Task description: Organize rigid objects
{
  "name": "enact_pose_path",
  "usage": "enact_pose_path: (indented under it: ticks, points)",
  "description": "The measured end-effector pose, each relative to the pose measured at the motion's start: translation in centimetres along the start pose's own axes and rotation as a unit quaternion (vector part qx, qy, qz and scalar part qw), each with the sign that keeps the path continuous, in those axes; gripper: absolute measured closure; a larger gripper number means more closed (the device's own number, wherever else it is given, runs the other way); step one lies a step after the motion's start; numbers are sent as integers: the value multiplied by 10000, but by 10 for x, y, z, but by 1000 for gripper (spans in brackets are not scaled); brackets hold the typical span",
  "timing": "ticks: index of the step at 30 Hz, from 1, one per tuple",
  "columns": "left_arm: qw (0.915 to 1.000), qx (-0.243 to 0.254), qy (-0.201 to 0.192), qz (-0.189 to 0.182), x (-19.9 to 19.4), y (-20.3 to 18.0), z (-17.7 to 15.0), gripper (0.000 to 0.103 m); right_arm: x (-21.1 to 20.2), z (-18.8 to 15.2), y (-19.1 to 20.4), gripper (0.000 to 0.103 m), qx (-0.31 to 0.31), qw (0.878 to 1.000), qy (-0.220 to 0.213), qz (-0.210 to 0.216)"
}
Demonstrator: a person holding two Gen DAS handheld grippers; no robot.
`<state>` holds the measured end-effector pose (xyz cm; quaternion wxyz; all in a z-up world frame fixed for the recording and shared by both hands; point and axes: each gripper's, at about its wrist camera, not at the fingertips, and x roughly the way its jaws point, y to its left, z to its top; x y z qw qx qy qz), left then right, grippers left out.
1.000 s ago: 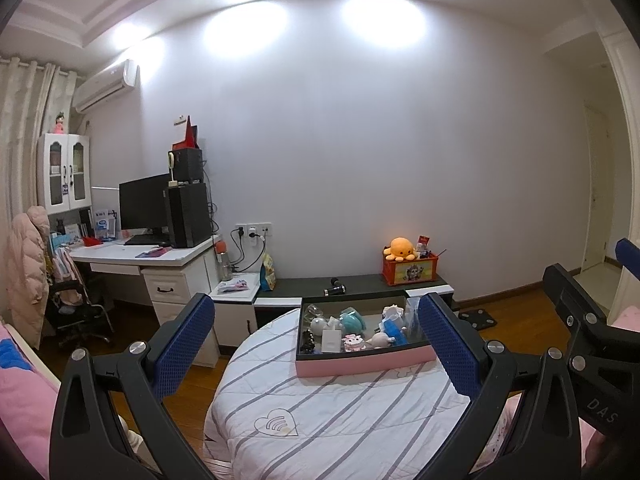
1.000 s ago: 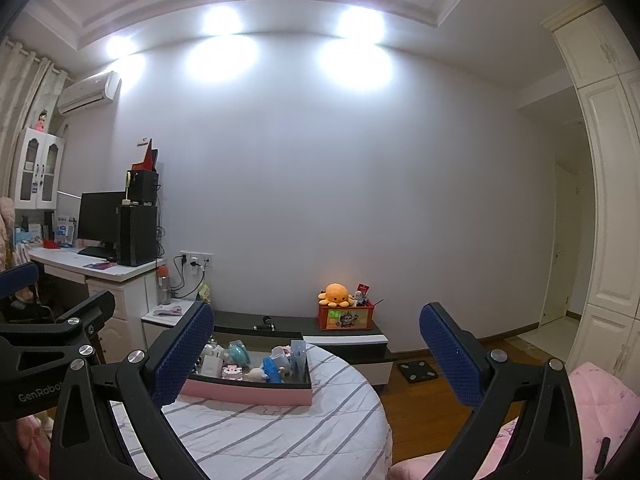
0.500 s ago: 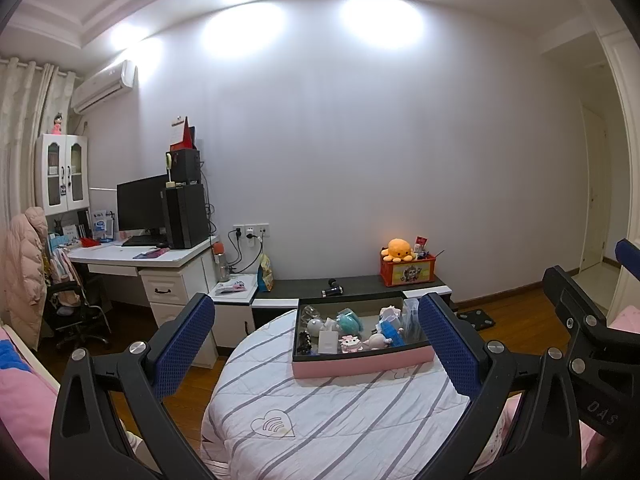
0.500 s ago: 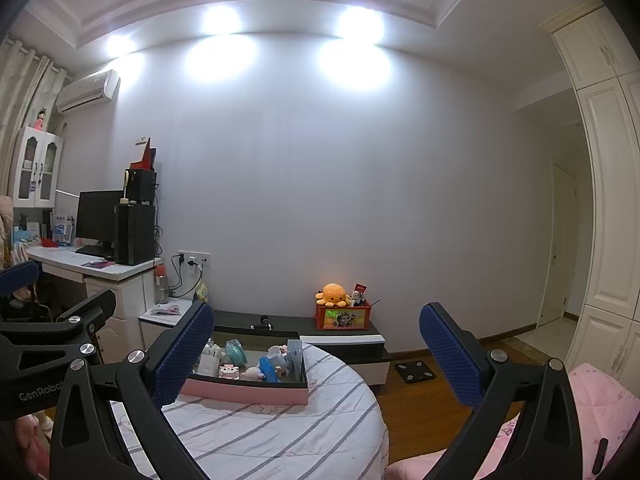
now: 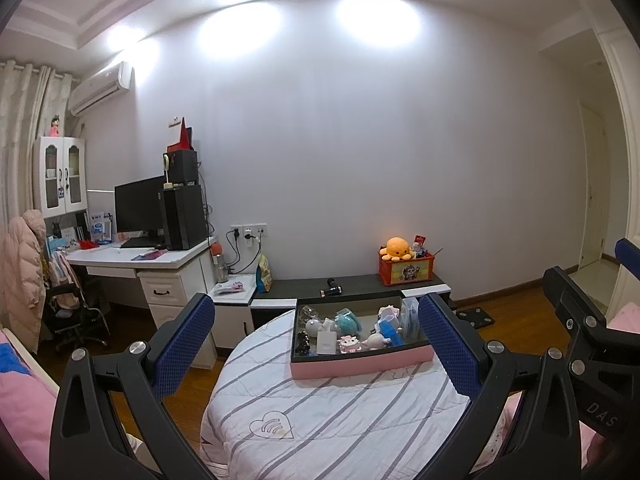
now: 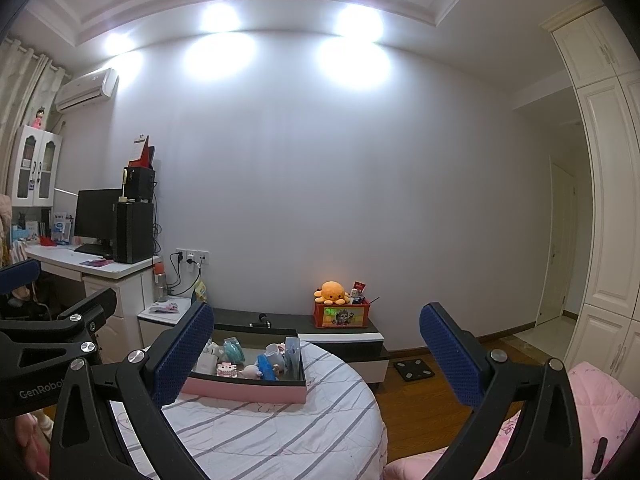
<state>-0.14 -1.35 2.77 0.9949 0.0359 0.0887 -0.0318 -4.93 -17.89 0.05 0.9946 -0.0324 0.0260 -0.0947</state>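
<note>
Both the left gripper (image 5: 316,344) and right gripper (image 6: 316,352) are hovering with fingers apart and empty, facing the shallow pink-sided tray (image 5: 360,364) of small, hard, probably light trinkets on the striped round table (image 5: 340,412), each likely best pinched across its body.

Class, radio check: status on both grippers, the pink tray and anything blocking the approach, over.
Left gripper open, empty. Right gripper open, empty. Pink tray of small toys sits on the striped round table, untouched. Nothing between grippers and tray.

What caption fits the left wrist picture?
Open left gripper faces a pink tray of small toys on a striped round bed.
</note>
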Motion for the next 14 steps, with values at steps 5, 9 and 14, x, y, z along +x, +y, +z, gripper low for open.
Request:
enact_pose_path:
  ticks: [5,9,14]
  points:
    - [10000,2,-64,40,-2,1,-1,0,0,-1,2,0,-9,10000,-12,19]
    - [10000,-23,-33,-3,-1,1,-1,0,0,-1,2,0,-3,10000,2,14]
    - [10000,-55,-2,-56,0,3,0,0,0,-1,2,0,-15,10000,3,11]
